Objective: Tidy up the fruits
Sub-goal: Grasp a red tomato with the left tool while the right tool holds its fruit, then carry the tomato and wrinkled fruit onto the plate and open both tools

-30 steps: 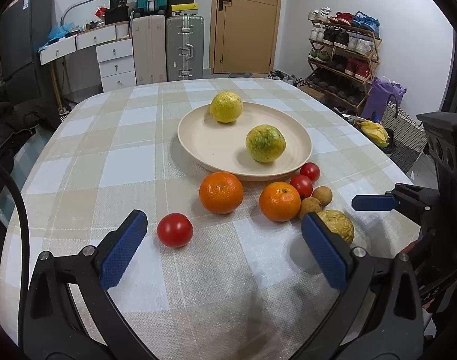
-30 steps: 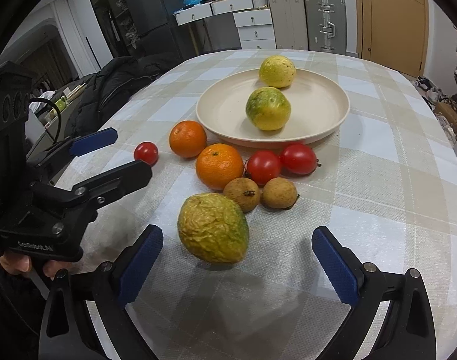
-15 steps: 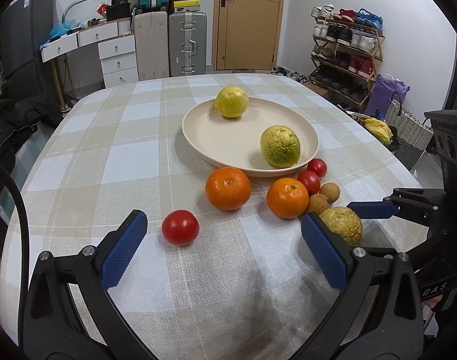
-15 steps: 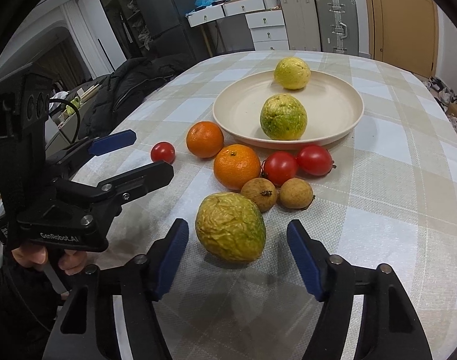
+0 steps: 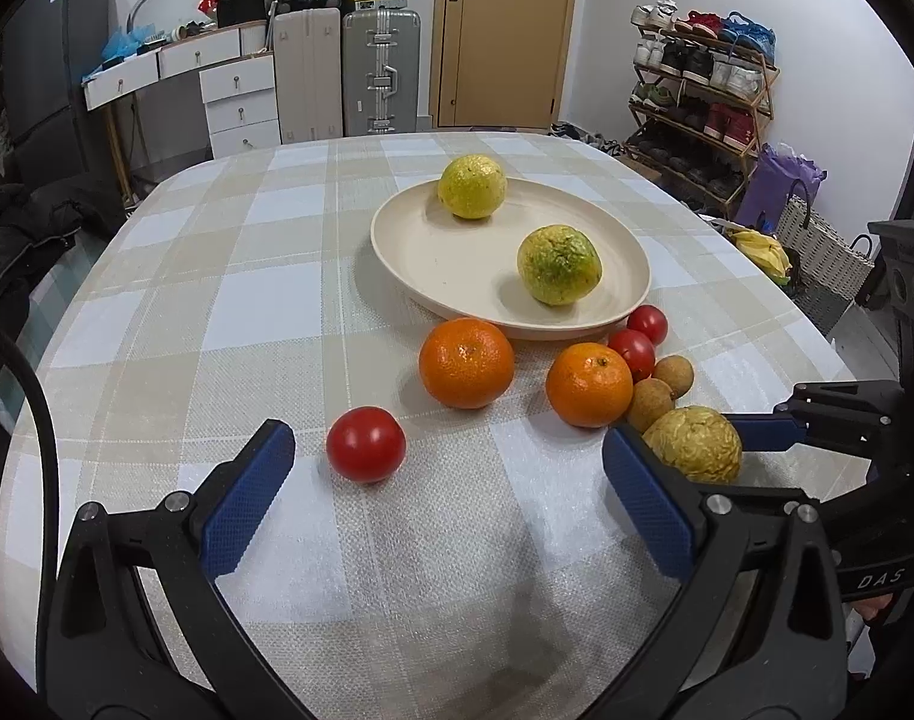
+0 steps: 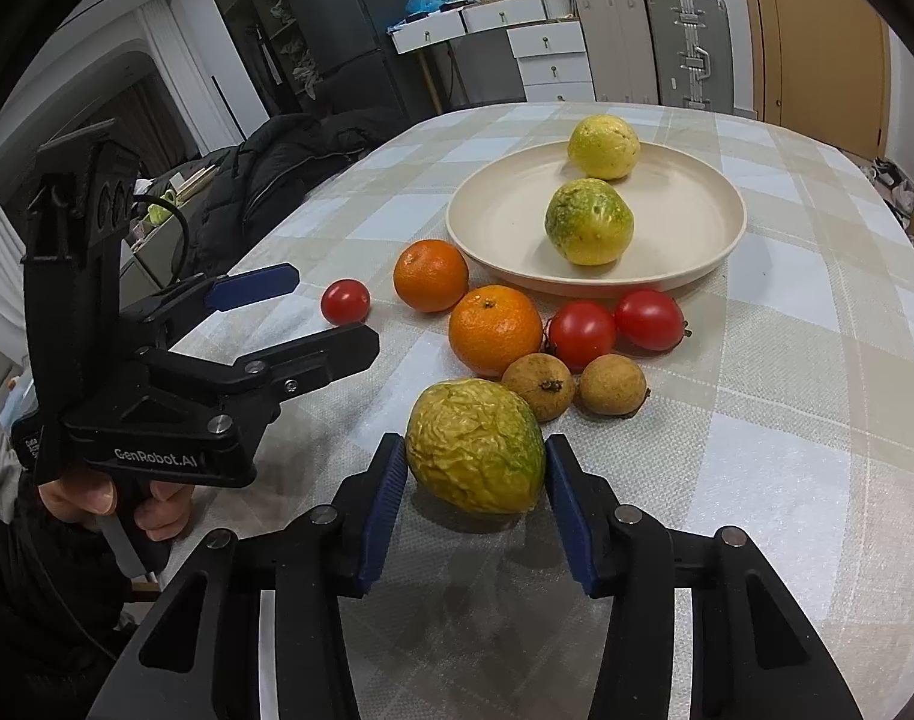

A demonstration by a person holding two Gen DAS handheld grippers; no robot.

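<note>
Right claw [image 6: 476,468] grips the wrinkled fruit [image 6: 476,447] on the surface at 6 o'clock from the plate [image 6: 718,240]. Left claw [image 5: 447,498] wide, empty. Risk: soft skin slipping, bumping adjacent longans [image 6: 539,387].

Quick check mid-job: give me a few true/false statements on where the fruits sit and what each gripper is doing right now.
1. The right gripper has its pads against the wrinkled yellow-green fruit. True.
2. The left gripper holds the lone tomato. False: it is open, and the tomato lies on the table ahead of it.
3. Two yellow-green fruits, and, lie on the plate. True.
4. Both oranges are on the plate. False: the oranges, and, sit on the tablecloth.
</note>
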